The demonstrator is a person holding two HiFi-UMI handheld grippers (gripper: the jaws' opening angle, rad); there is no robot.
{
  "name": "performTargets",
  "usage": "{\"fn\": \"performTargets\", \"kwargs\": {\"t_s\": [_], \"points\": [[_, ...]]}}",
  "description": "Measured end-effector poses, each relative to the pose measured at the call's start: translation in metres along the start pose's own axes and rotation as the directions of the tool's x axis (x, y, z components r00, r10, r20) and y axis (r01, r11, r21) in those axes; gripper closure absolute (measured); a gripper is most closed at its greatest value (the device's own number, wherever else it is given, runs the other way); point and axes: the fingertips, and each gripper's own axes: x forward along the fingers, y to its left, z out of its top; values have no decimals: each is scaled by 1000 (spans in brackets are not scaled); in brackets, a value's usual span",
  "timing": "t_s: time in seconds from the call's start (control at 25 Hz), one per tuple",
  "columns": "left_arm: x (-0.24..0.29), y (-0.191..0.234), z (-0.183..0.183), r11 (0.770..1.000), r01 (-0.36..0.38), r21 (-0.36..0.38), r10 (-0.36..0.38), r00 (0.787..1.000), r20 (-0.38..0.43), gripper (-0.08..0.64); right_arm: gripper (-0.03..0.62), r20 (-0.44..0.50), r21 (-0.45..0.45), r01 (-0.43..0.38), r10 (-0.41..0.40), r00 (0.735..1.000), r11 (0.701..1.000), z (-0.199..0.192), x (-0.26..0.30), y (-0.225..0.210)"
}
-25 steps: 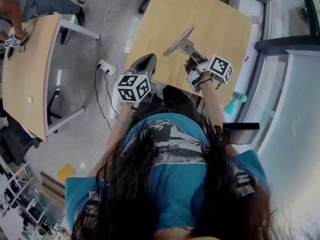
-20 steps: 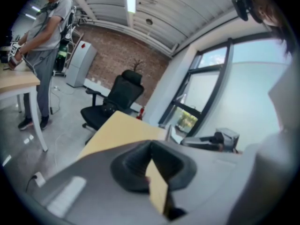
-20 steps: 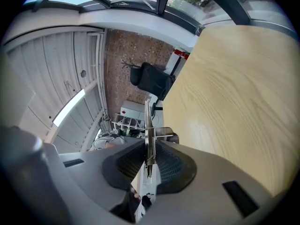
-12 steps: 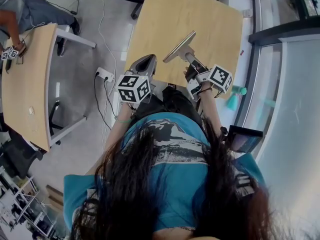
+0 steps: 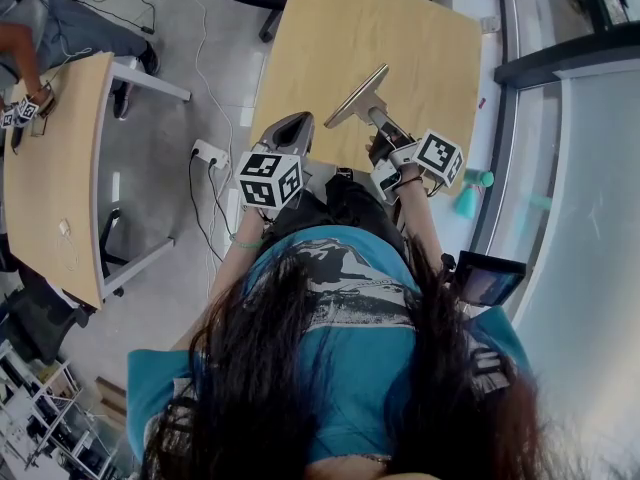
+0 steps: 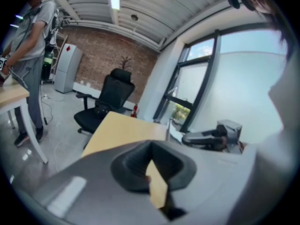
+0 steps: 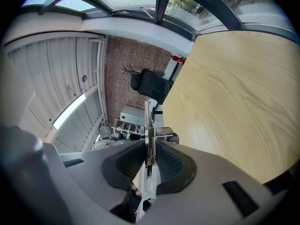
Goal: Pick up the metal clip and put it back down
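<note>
The metal clip (image 5: 357, 93), a long flat steel bar with a spring handle, hangs over the wooden table (image 5: 400, 28). My right gripper (image 5: 378, 118) is shut on its handle. In the right gripper view the clip (image 7: 148, 121) stands edge-on between the right gripper's (image 7: 149, 161) dark pads and juts out past them, with the table (image 7: 234, 93) to the right. My left gripper (image 5: 292, 123) hovers at the table's near left edge. In the left gripper view its jaws (image 6: 154, 172) stand a narrow gap apart, with only the table (image 6: 122, 128) showing through.
A second wooden table (image 5: 50, 148) stands to the left with a person (image 5: 40, 28) at it. A power strip (image 5: 208, 140) and cables lie on the floor between the tables. A black office chair (image 6: 105, 104) is beyond the table, and a glass wall (image 5: 580, 168) runs along the right.
The right gripper carried the clip a little further over the table, then held still over the last half second. The left gripper rolled slightly and stayed in place.
</note>
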Motion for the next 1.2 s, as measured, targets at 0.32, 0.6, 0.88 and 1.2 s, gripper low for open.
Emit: {"fn": "performTargets", "kwargs": {"t_s": [0.32, 0.6, 0.88, 1.2], "points": [[-1, 7, 1, 999, -32, -15, 32, 999, 18, 558, 515, 2, -2, 6, -6, 1000, 1000, 1, 1, -3], [0, 7, 1, 999, -43, -20, 43, 999, 22, 558, 515, -11, 2, 26, -26, 1000, 1000, 10, 9, -12], [23, 16, 8, 996, -73, -43, 74, 997, 17, 558, 515, -88, 20, 138, -135, 987, 990, 54, 65, -67], [25, 35, 8, 989, -117, -92, 118, 993, 7, 558, 515, -168, -20, 258, -257, 952, 966, 75, 121, -109]]}}
